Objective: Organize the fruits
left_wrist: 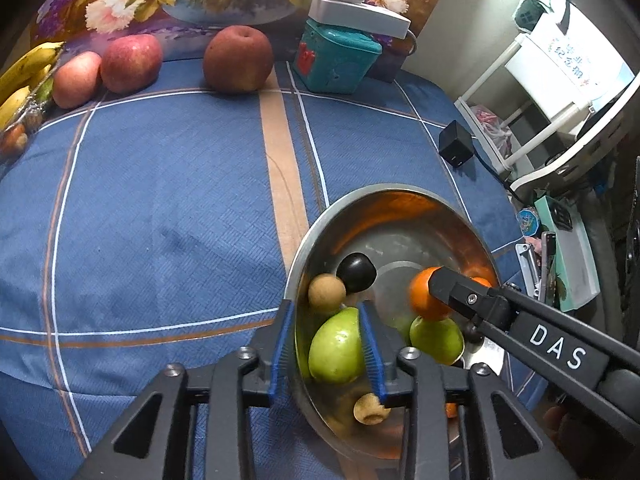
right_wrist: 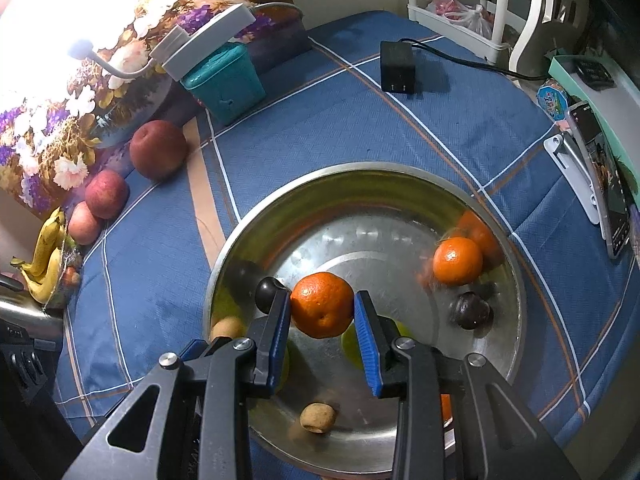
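Note:
A steel bowl (right_wrist: 500, 248) sits on the blue checked cloth and holds small fruit. My right gripper (right_wrist: 322, 312) is shut on an orange mandarin (right_wrist: 322, 310), held just above the bowl's floor; it also shows in the left wrist view (left_wrist: 424, 298). My left gripper (left_wrist: 326, 344) straddles the bowl's near rim (left_wrist: 298, 264), one finger outside and one inside, with a green fruit (left_wrist: 336, 350) between the fingers. Whether it grips the rim I cannot tell. A second mandarin (right_wrist: 458, 260), dark plums (right_wrist: 470, 310), tan longans (right_wrist: 318, 418) and another green fruit (left_wrist: 436, 340) lie in the bowl.
Three apples (left_wrist: 238, 60) stand along the back edge by a floral panel, with bananas (left_wrist: 24, 72) at far left. A teal box (left_wrist: 334, 60) carries a white lamp base. A black charger (right_wrist: 396, 68) lies on the cloth, with a phone (right_wrist: 600, 176) and a white rack at right.

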`<state>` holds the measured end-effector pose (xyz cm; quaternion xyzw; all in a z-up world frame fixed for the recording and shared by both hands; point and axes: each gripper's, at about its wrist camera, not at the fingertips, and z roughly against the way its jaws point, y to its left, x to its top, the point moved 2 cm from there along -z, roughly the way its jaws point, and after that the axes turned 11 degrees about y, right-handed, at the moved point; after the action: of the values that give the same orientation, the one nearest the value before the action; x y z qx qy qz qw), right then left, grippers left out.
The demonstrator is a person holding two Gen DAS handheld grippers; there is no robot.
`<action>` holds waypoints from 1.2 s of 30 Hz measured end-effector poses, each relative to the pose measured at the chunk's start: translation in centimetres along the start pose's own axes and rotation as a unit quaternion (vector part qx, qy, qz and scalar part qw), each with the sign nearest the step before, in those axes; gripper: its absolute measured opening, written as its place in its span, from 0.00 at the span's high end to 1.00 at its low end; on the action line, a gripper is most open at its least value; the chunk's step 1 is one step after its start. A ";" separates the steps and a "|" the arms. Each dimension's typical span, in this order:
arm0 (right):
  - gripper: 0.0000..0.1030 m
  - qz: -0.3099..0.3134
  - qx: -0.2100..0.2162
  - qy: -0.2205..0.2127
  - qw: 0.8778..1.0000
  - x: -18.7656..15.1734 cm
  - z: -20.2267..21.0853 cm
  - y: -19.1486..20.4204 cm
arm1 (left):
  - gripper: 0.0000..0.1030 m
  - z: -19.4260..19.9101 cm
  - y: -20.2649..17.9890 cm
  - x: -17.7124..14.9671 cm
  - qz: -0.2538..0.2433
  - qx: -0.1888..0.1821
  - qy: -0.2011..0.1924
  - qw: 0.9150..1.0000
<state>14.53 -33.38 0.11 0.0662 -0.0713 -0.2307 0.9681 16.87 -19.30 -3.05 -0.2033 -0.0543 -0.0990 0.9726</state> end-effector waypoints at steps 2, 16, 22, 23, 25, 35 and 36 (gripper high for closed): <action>0.66 -0.001 0.000 0.001 1.000 0.0 -0.1 0.0 | 0.61 0.1 0.0 -0.1 -0.001 -0.001 -0.001 1.000; 0.63 0.002 -0.004 -0.004 1.000 0.0 0.3 0.0 | 0.33 1.2 2.6 -0.2 0.042 0.036 -0.012 0.998; 0.47 0.011 -0.012 -0.005 1.000 -0.2 0.3 0.1 | 0.04 1.8 6.0 -0.9 0.088 0.102 -0.026 0.990; 0.44 0.015 -0.015 -0.005 1.000 -0.3 0.3 0.1 | 0.02 1.9 6.5 -1.0 0.095 0.110 -0.028 0.989; 0.36 0.021 -0.020 -0.004 1.000 -0.6 0.2 0.2 | 0.00 2.3 7.5 -1.4 0.107 0.126 -0.035 0.986; 0.16 0.081 -0.030 -0.020 0.996 -3.0 0.4 2.6 | 0.00 3.4 10.3 -3.5 0.130 0.193 -0.034 0.972; 0.15 0.087 -0.031 -0.022 0.996 -3.3 0.4 2.8 | 0.00 3.9 10.4 -3.9 0.128 0.206 -0.038 0.969</action>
<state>12.77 -29.39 0.59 0.0243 -0.0908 -0.1495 0.9843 15.10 -7.71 -4.11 -0.0075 -0.0842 0.0474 0.9953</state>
